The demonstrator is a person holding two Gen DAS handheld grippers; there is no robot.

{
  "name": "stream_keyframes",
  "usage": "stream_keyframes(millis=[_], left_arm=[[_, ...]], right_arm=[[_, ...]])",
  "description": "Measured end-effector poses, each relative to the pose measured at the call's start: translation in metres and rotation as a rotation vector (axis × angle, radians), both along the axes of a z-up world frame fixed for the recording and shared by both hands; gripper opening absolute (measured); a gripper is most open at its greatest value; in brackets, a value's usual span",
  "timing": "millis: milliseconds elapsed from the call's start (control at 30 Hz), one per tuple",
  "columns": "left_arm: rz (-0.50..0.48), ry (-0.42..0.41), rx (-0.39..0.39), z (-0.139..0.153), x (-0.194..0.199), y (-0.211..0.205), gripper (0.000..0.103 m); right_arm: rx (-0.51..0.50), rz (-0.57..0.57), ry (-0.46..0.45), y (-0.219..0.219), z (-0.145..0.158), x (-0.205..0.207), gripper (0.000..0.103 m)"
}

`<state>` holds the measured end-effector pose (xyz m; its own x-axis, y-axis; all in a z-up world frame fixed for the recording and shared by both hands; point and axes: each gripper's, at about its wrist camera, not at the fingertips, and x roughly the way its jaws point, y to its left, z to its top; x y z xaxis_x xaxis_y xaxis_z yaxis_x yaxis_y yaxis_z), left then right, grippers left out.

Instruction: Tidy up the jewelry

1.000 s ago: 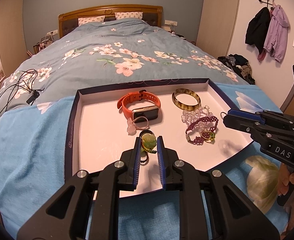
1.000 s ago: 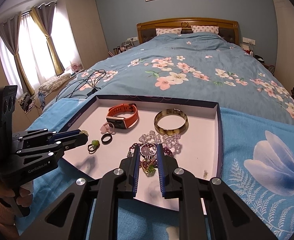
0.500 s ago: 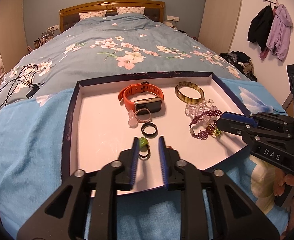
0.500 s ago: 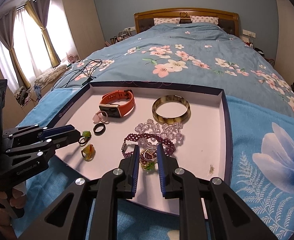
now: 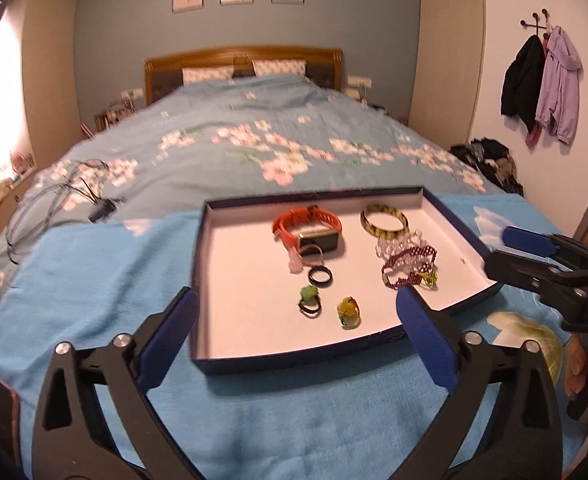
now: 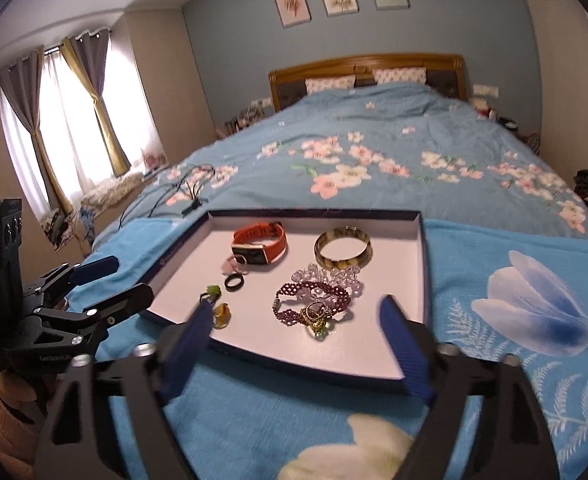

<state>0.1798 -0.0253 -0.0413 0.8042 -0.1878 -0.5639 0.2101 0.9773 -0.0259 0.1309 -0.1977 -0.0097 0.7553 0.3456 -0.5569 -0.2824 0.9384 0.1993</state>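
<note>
A navy tray with a white floor lies on the blue blanket. It holds an orange watch, a brown bangle, a purple bead bracelet, a black ring, a green ring and a yellow ring. My left gripper hangs before the tray's near edge, its jaws opening wide, nothing gripped. My right gripper sits at the tray's right near corner, jaws also opening; a gold-green ring lies free ahead of it.
The tray rests at the foot of a bed with a floral quilt. Black cables lie on the quilt at the left. A phone sits at the blanket's near left corner. Coats hang on the right wall.
Both grippers went from nearly shut to wide open and drew back and up from the tray. The green ring and the gold-green ring now lie loose on the tray.
</note>
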Motion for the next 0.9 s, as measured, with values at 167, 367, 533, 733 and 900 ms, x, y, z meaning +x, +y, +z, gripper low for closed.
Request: stream_keyframes(millis=[167, 367, 533, 733, 900], left_arm=[[0.027, -0.085, 0.009, 0.013, -0.032, 0.007, 0.098], [0.067, -0.202, -0.038, 0.029, -0.071, 0.018, 0.098], [0.076, -0.261, -0.044, 0.035, -0.093, 0.021, 0.098], [0.097, -0.338, -0.02, 0.038, -0.121, 0.018, 0.098], [0.101, -0.355, -0.025, 0.039, -0.133, 0.016, 0.098]], right_arm=[[-0.043, -0.025, -0.106, 0.008, 0.005, -0.032, 0.096], [-0.04, -0.06, -0.203, 0.012, 0.01, -0.058, 0.097], [-0.062, -0.104, -0.283, 0.013, 0.017, -0.072, 0.097], [-0.054, -0.116, -0.301, 0.012, 0.018, -0.081, 0.096], [-0.052, -0.12, -0.308, 0.014, 0.018, -0.088, 0.097]])
